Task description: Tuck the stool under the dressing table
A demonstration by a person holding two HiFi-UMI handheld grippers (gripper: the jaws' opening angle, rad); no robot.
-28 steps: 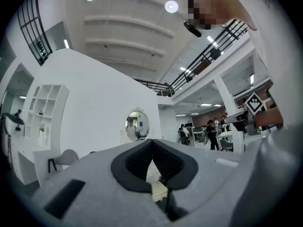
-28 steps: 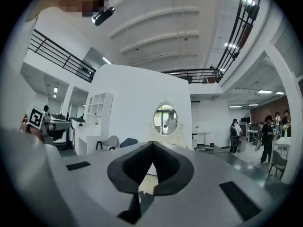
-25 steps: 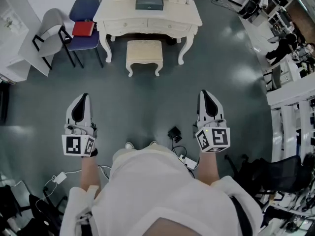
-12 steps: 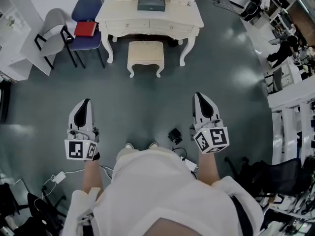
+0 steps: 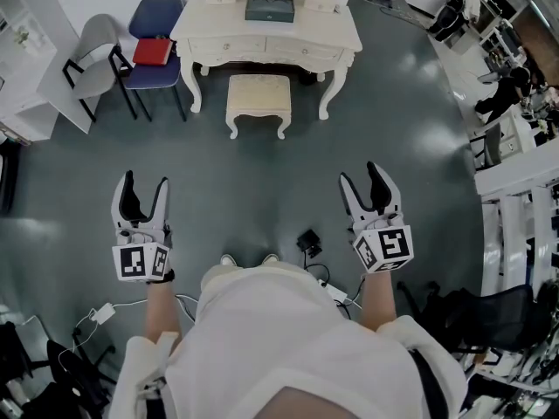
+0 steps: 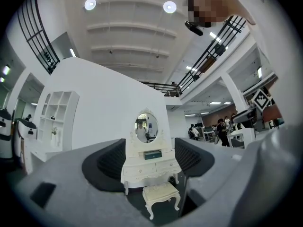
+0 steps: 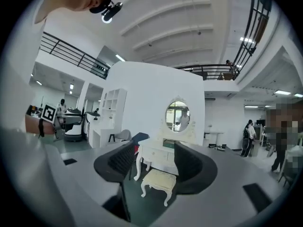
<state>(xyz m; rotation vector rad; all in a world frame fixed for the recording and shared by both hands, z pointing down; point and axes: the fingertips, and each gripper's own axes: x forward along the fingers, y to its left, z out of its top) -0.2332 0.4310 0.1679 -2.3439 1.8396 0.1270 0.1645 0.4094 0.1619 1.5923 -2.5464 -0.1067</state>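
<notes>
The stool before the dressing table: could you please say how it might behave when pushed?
The stool looks rigid and probably light, being small. Its slim curved legs on the glossy floor should slide, though a high push might tip it.

1. Dressing table (image 5: 266, 37): rear cut off by the head view's top edge.
2. Stool (image 5: 258, 94): rear legs hidden beneath its seat.
3. Red item (image 5: 149, 51) on blue chair (image 5: 155, 16): too small to identify.

Lab or office hall, open-plan — mezzanine railing (image 7: 208, 72), staffed desks (image 5: 517, 169), loose floor cables (image 5: 325, 273); dressing table (image 5: 218, 26) against freestanding partition (image 6: 109, 108).
</notes>
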